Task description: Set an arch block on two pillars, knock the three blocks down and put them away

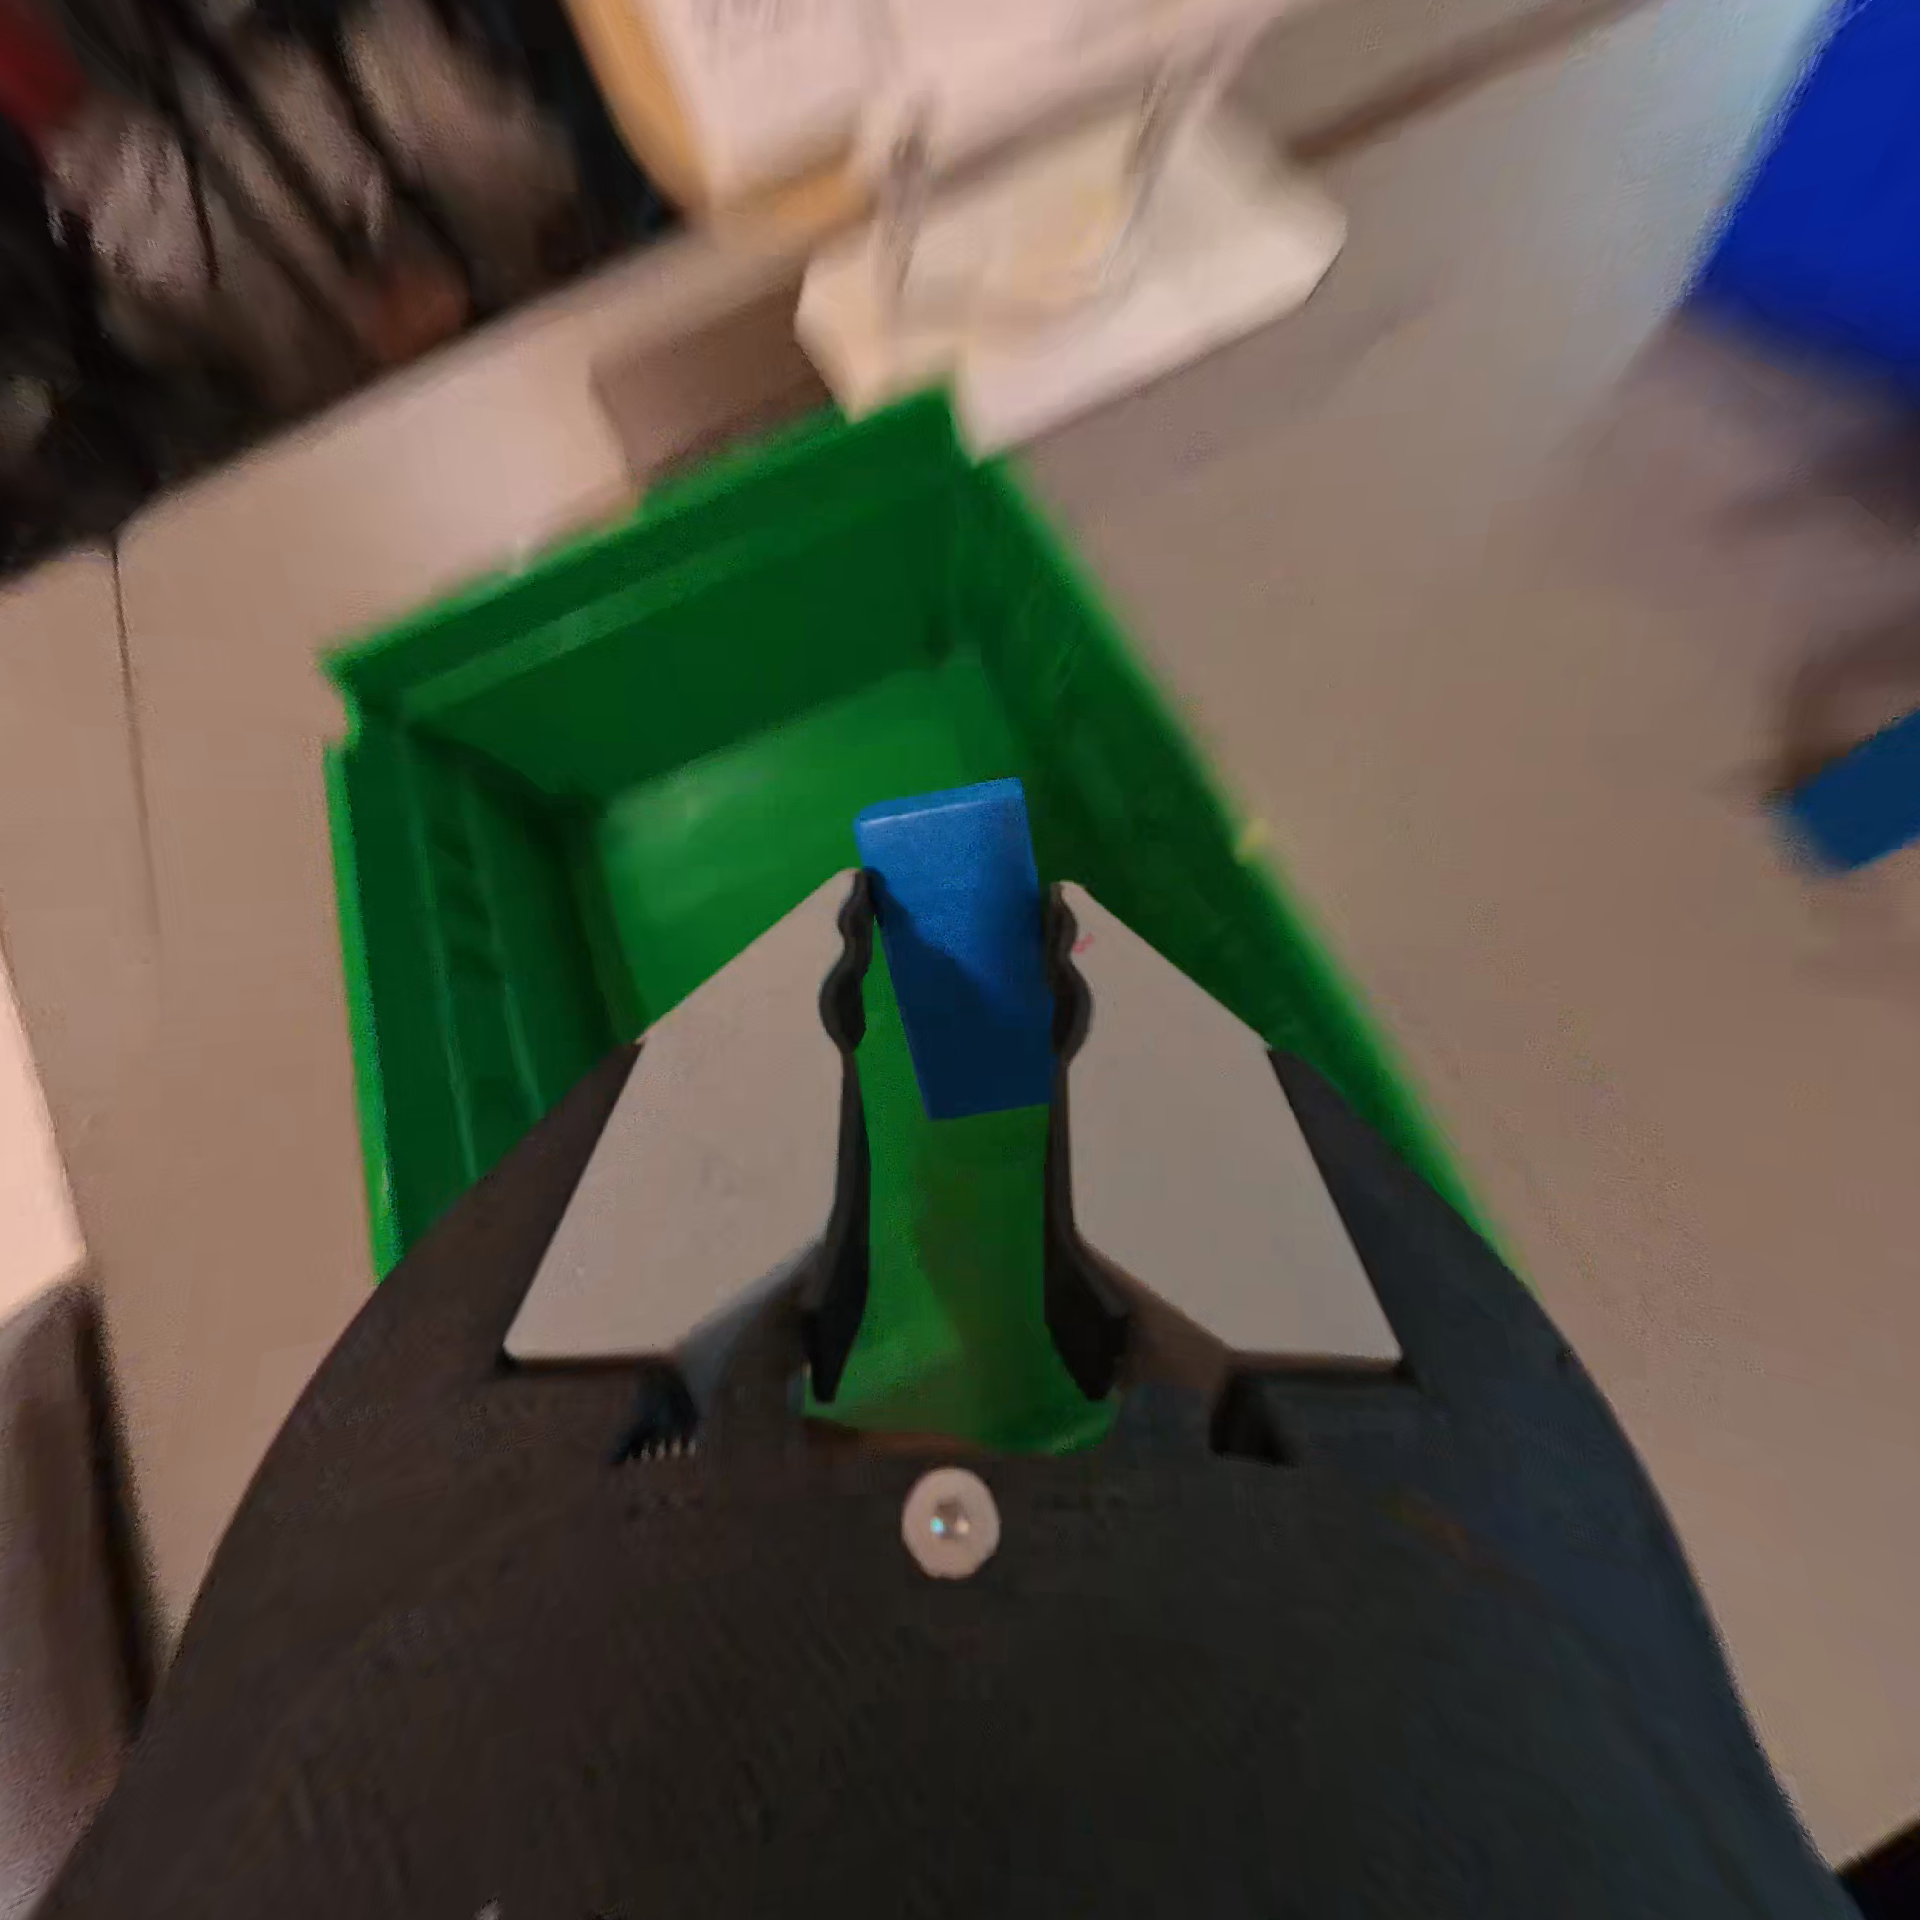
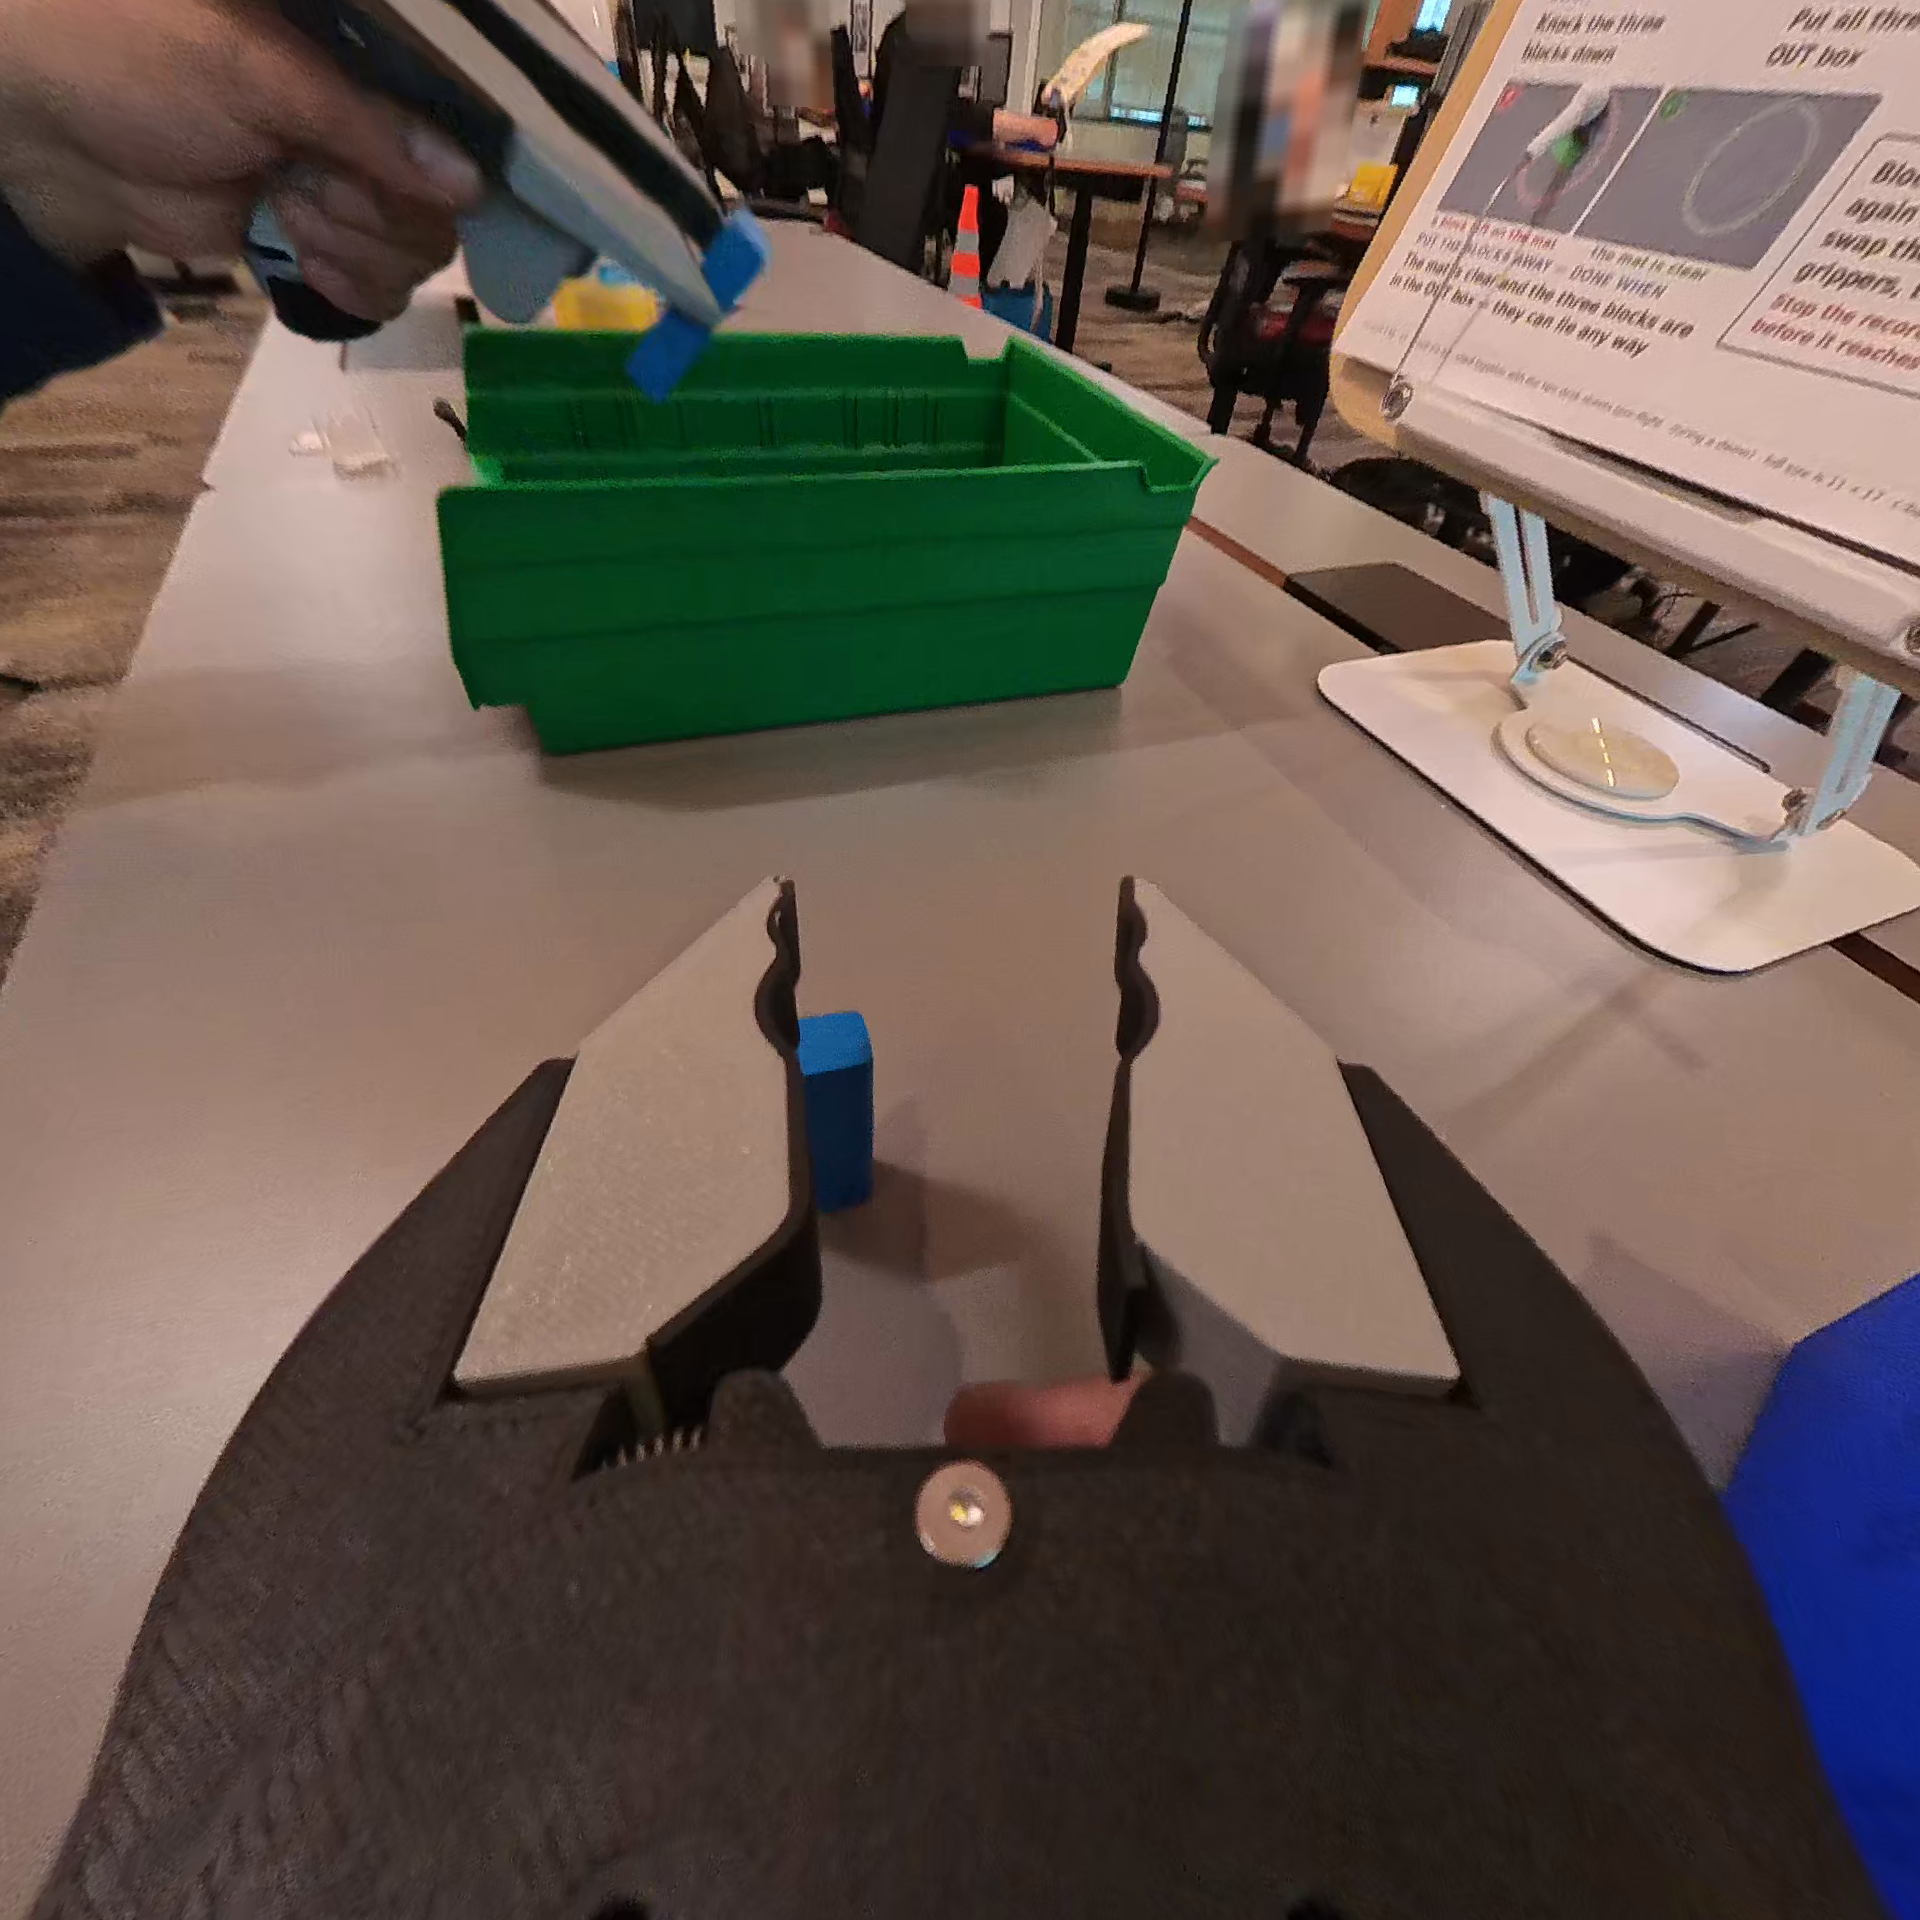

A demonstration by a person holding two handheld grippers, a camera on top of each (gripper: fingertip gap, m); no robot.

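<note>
In the left wrist view my left gripper [image 1: 956,894] is shut on a blue block [image 1: 961,935], which sits slightly tilted between the pads. It hangs over the open green bin [image 1: 644,613], whose floor shows bare below. The right wrist view shows the same gripper [image 2: 696,301] held by a hand, with the blue block [image 2: 670,358] above the bin's [image 2: 810,592] far left corner. My right gripper [image 2: 956,904] is open low over the grey table. A second blue block [image 2: 834,1112] stands upright on the table against the inner side of its left finger; the right finger is well apart from it.
An instruction board on a white stand [image 2: 1621,800] is at the right. A large blue object [image 2: 1829,1558] is at the lower right edge. A blurred blue block [image 1: 1860,800] shows right of the bin. A yellow object [image 2: 603,301] lies behind the bin. Across from one pair of fingers to the other is roughly 25 cm.
</note>
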